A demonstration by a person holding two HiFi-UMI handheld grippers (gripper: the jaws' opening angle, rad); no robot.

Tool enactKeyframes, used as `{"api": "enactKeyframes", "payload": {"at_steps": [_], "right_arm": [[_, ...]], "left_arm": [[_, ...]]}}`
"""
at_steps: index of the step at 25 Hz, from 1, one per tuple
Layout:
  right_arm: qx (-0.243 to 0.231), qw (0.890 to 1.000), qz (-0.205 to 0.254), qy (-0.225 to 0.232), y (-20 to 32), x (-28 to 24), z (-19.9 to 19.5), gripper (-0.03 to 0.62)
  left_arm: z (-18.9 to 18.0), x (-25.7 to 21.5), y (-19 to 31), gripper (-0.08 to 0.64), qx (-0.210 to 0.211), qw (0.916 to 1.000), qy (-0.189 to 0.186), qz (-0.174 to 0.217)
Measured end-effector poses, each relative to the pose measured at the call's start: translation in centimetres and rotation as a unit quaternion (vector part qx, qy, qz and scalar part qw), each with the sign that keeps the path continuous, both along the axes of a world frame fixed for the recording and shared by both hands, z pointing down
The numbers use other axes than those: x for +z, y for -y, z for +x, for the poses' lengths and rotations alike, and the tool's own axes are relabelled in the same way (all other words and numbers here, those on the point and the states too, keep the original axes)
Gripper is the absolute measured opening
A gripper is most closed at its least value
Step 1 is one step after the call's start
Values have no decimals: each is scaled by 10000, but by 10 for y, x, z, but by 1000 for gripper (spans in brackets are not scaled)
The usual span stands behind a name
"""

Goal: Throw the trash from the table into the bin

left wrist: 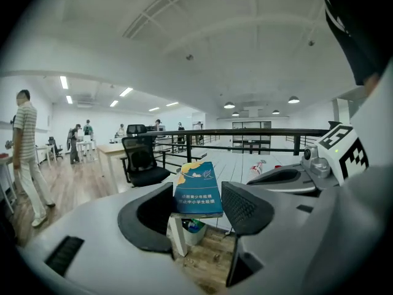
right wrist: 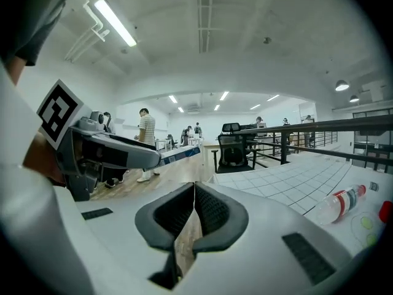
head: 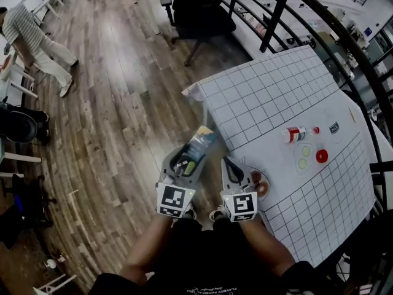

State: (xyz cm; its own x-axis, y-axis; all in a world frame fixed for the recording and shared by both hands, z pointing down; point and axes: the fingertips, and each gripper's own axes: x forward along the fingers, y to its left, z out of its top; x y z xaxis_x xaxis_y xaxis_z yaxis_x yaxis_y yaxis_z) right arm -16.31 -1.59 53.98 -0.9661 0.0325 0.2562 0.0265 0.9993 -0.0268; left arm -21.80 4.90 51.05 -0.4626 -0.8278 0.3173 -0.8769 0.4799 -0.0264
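My left gripper (head: 191,155) is shut on a flat blue carton (head: 201,139), which sticks out past its fingertips over the wooden floor, just left of the table. In the left gripper view the carton (left wrist: 198,189) stands upright between the pads. Below it, a small white bin (left wrist: 194,231) with coloured rubbish stands by the table leg. My right gripper (head: 228,163) is shut and empty at the near edge of the grid-cloth table (head: 270,97). Its pads (right wrist: 212,209) meet with nothing between them. A clear bottle with a red label (head: 296,133) lies on the table.
A red cap (head: 322,156) and two green-centred lids (head: 303,157) lie near the bottle, and a brown round thing (head: 263,186) sits beside my right gripper. A black office chair (head: 199,11) and a black railing (head: 344,39) stand beyond the table. A person (head: 31,42) walks at far left.
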Motion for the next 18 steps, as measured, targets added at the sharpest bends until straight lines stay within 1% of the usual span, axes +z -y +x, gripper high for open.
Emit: {"api": "enactKeyframes", "payload": {"at_steps": [4,9,12,15,18], "right_arm": [[-258,9993,-22,-255,-31,20,-9,25],[-380,9983,-29,-443,-56,49,-27,25],[-502,9972,-67,-548,-72,66,-37,25],[-675,9954,-106,-672,-86,87,-44,25],[-739,9941,-99,-791,-94,109,-48,25]], "left_arm": [[-7,19,-36,261,-230,9995,-204,-9],[-19,56,-72,261,-419,9983,-374,-161],[-23,79,-91,261,-543,9967,-577,-200],[-27,97,-106,261,-675,9949,-732,-175],[-29,118,-112,261,-707,9938,-832,-224]]}}
